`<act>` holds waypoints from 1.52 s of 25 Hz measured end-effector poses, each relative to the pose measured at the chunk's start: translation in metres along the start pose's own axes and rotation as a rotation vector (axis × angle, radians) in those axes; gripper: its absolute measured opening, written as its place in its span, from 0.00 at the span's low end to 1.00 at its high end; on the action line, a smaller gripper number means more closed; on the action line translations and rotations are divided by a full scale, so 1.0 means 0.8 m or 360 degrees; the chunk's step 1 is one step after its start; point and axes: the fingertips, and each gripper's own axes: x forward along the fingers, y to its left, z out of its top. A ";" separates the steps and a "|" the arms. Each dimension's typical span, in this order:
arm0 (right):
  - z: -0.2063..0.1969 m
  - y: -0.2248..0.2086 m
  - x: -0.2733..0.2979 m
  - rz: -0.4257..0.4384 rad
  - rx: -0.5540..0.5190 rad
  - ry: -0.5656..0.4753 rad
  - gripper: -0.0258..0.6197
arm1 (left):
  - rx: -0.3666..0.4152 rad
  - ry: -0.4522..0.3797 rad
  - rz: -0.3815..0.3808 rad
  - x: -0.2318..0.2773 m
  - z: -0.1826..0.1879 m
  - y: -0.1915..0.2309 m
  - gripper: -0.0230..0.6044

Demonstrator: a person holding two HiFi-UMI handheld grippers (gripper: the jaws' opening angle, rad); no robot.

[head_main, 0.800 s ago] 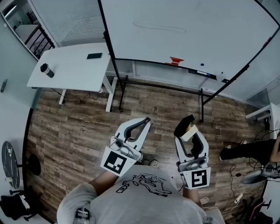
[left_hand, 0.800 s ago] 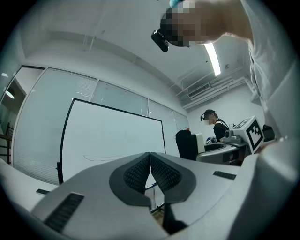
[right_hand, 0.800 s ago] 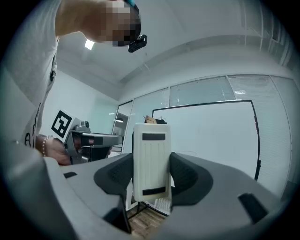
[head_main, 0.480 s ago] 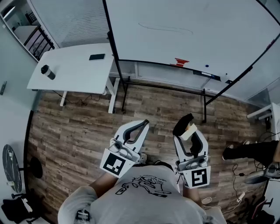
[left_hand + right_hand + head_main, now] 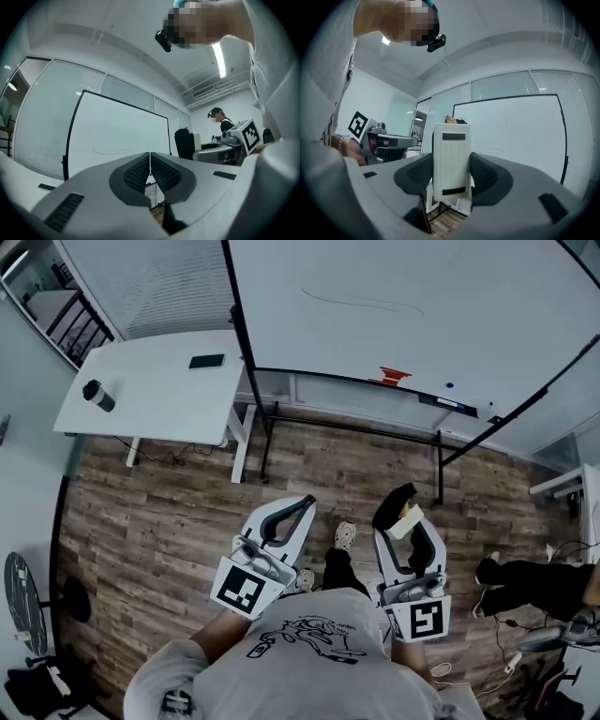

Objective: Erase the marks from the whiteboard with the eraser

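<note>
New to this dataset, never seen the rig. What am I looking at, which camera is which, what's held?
No robot here: a person holds a claw in each hand. The head view looks down from the person's head; the other two views ride on the claws and look along their jaws. The left claw is shut and empty. The right claw is shut on the eraser. Ahead stands the whiteboard with a thin drawn line, not yet erased. A white table at the left carries a cup and a flat dark item.
</note>
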 end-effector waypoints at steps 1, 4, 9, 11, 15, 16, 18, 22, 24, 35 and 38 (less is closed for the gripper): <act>0.000 -0.006 0.004 -0.0010 -0.0016 -0.0003 0.42 | 0.0006 -0.0001 -0.0002 0.006 0.001 0.002 0.07; 0.004 -0.030 0.023 -0.0044 -0.0042 -0.0043 0.42 | 0.0026 -0.0010 -0.0007 0.034 0.001 0.010 0.07; 0.000 -0.087 0.066 -0.0058 0.0035 -0.0112 0.42 | 0.0032 0.0007 -0.0017 0.104 -0.004 0.026 0.07; -0.002 -0.117 0.081 -0.0069 0.0034 -0.0124 0.42 | 0.0029 0.0001 -0.0017 0.137 -0.001 0.034 0.07; -0.011 -0.181 0.114 -0.0084 0.0005 -0.0112 0.42 | 0.0072 -0.0036 -0.0019 0.205 0.014 0.050 0.07; -0.014 -0.197 0.123 -0.0084 -0.0010 -0.0103 0.42 | 0.0090 -0.0053 -0.0017 0.223 0.018 0.055 0.07; -0.020 -0.228 0.141 -0.0083 -0.0048 -0.0076 0.42 | 0.0102 -0.0071 -0.0002 0.256 0.022 0.065 0.07; -0.025 -0.291 0.178 -0.0112 -0.0128 -0.0052 0.42 | 0.0074 -0.0072 0.0029 0.314 0.019 0.084 0.07; -0.023 -0.318 0.197 -0.0144 -0.0166 -0.0064 0.42 | 0.0075 -0.0075 0.0046 0.337 0.018 0.092 0.07; -0.038 -0.452 0.327 -0.0285 -0.0656 0.0099 0.42 | 0.0087 -0.0099 0.0178 0.410 0.011 0.135 0.07; -0.029 -0.482 0.366 -0.0350 -0.0723 0.0090 0.42 | 0.0070 -0.0079 0.0191 0.418 0.007 0.145 0.07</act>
